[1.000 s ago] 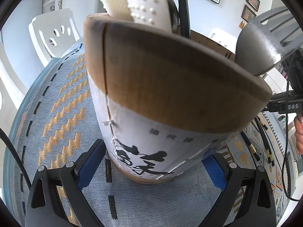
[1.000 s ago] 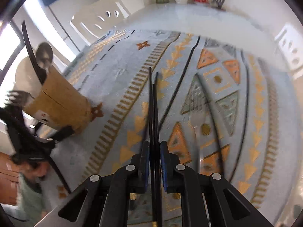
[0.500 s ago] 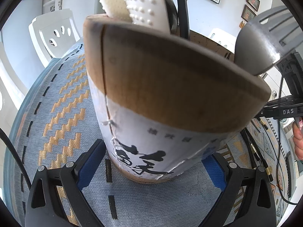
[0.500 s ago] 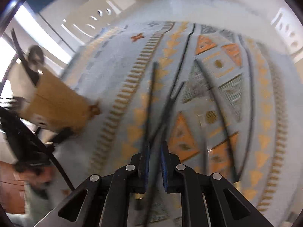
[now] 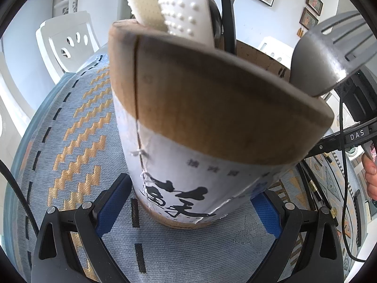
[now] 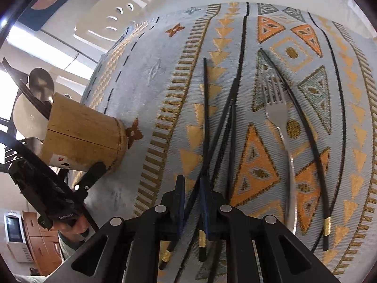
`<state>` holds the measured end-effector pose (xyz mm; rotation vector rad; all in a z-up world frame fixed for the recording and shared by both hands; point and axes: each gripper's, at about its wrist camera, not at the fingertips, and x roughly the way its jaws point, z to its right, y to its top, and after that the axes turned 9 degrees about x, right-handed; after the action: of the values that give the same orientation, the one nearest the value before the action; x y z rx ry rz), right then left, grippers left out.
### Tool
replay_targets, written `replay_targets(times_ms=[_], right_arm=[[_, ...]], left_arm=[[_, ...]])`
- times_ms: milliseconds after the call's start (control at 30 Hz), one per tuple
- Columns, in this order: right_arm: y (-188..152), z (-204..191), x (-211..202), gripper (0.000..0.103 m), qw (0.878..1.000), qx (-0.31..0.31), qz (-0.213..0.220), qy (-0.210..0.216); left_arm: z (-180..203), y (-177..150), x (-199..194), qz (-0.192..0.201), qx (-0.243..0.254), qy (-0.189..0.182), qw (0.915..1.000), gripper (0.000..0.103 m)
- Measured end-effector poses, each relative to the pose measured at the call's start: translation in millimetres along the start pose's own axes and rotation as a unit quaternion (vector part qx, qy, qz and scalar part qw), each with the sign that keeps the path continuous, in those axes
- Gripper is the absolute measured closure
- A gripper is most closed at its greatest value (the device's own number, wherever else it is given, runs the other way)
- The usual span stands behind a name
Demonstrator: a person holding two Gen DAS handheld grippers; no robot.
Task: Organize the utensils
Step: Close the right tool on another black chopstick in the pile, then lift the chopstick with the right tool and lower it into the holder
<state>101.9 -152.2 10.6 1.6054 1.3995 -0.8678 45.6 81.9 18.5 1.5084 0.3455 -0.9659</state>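
A brown cardboard utensil holder (image 5: pixel 212 118) with a white printed label stands upright on the patterned cloth, and my left gripper (image 5: pixel 188 202) is shut on its base. It holds a white dotted paddle (image 5: pixel 179 7), a grey slotted spatula (image 5: pixel 329 47) and a black handle (image 5: pixel 227 11). In the right wrist view the holder (image 6: pixel 82 132) is at the left with a spoon (image 6: pixel 41 85) in it. My right gripper (image 6: pixel 191 188) points steeply down, shut on two black chopsticks (image 6: pixel 205 108) that cross between its pads, tips splayed over the cloth. A silver fork (image 6: pixel 278 108) and another black chopstick (image 6: pixel 306 129) lie to the right.
The woven blue and orange tablecloth (image 6: pixel 153 70) covers the table. White plastic chairs (image 5: pixel 68 44) (image 6: pixel 110 16) stand past its far edge. A hand (image 5: pixel 371 179) and a black cable (image 5: pixel 344 165) show at the right of the left wrist view.
My right gripper has sunk toward the cloth and rolled. The two chopsticks, held side by side before, now cross and splay. The left gripper and holder have not moved.
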Motion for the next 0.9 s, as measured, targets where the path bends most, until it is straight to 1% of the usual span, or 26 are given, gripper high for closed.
replay_targets(times_ms=[33, 67, 100, 133, 167, 200, 233, 267, 300, 367, 400, 600, 667, 767, 833, 900], right_arm=[[1, -3, 5, 0.087, 1.000, -0.001, 0.000, -0.007], [4, -8, 11, 0.082, 1.000, -0.001, 0.002, -0.017], [6, -10, 14, 0.078, 0.999, -0.001, 0.015, -0.031], [8, -11, 17, 0.071, 0.999, -0.003, 0.022, -0.045], [12, -15, 26, 0.071, 0.998, -0.015, 0.023, -0.059], [13, -19, 29, 0.073, 0.997, -0.027, 0.030, -0.064], [15, -23, 30, 0.089, 0.995, -0.044, 0.049, -0.075], [16, -24, 31, 0.093, 0.993, -0.050, 0.052, -0.092], [17, -25, 32, 0.094, 0.993, -0.048, 0.055, -0.092], [16, -17, 25, 0.097, 0.996, -0.025, 0.061, -0.058], [15, -14, 20, 0.098, 0.997, -0.022, 0.064, -0.049], [-7, -22, -35, 0.098, 0.991, -0.048, 0.128, -0.010], [-12, -27, -52, 0.098, 0.988, -0.052, 0.148, 0.015], [-19, -36, -73, 0.098, 0.981, -0.060, 0.177, 0.044], [-26, -45, -93, 0.098, 0.973, -0.074, 0.211, 0.057], [-30, -60, -114, 0.098, 0.963, -0.089, 0.248, 0.059]], left_arm=[[0, 0, 0, 0.000, 0.000, 0.000, 1.0000, 0.005], [1, 0, 0, 0.000, 0.000, 0.000, 1.0000, 0.005], [0, 0, 0, 0.000, -0.001, -0.001, 1.0000, 0.005], [0, 0, 0, 0.000, -0.001, -0.001, 1.0000, 0.005], [-1, 0, 0, 0.000, -0.001, -0.001, 1.0000, 0.005], [-1, 0, 0, 0.000, -0.001, -0.001, 1.0000, 0.005], [-1, 0, 0, 0.000, -0.001, -0.002, 1.0000, 0.005], [-1, 0, 0, 0.000, -0.001, -0.002, 1.0000, 0.005], [-1, 0, 0, 0.000, -0.001, -0.002, 1.0000, 0.005], [-1, 0, 0, 0.001, -0.002, -0.003, 1.0000, 0.005], [-2, 0, 0, 0.001, -0.002, -0.003, 1.0000, 0.005], [-2, -1, 0, 0.001, -0.002, -0.003, 1.0000, 0.005], [-3, -1, 0, 0.001, -0.002, -0.004, 1.0000, 0.005], [-3, -1, 0, 0.001, -0.002, -0.003, 1.0000, 0.005], [-3, -1, 0, 0.001, -0.002, -0.003, 1.0000, 0.005], [-3, -1, 0, 0.001, -0.002, -0.004, 1.0000, 0.005]])
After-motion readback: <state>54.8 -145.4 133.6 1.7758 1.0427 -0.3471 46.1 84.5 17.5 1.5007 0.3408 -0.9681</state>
